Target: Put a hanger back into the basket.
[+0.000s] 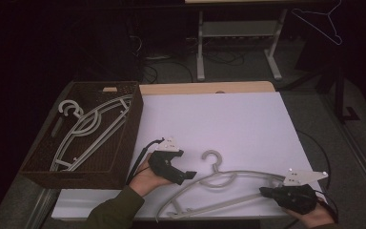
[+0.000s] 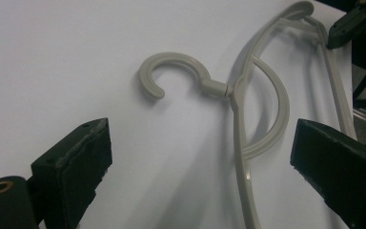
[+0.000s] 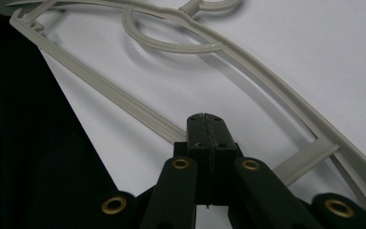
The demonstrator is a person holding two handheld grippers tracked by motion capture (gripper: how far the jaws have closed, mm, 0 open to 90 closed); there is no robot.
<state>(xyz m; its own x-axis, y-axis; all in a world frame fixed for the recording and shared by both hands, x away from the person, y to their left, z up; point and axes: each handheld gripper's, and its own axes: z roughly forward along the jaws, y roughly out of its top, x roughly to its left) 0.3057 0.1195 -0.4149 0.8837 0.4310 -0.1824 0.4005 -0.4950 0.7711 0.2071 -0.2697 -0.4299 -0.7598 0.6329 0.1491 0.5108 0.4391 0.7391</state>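
Right gripper (image 1: 266,192) jaws clenched on hanger (image 1: 228,183) bar's right end; left gripper (image 1: 187,177) released, hook just ahead.

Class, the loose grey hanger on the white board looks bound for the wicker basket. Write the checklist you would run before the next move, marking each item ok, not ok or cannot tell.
1. Right gripper shut on the hanger: its jaws are together at the hanger's lower bar; whether the bar is pinched, cannot tell.
2. Left gripper open: ok, jaws stand wide apart.
3. Left gripper in place over the hanger: not ok, only the arm near the hook lies between the jaws, untouched.
4. Hanger lies flat on the white board: ok.
5. Room in the basket: cannot tell; other hangers already lie inside.
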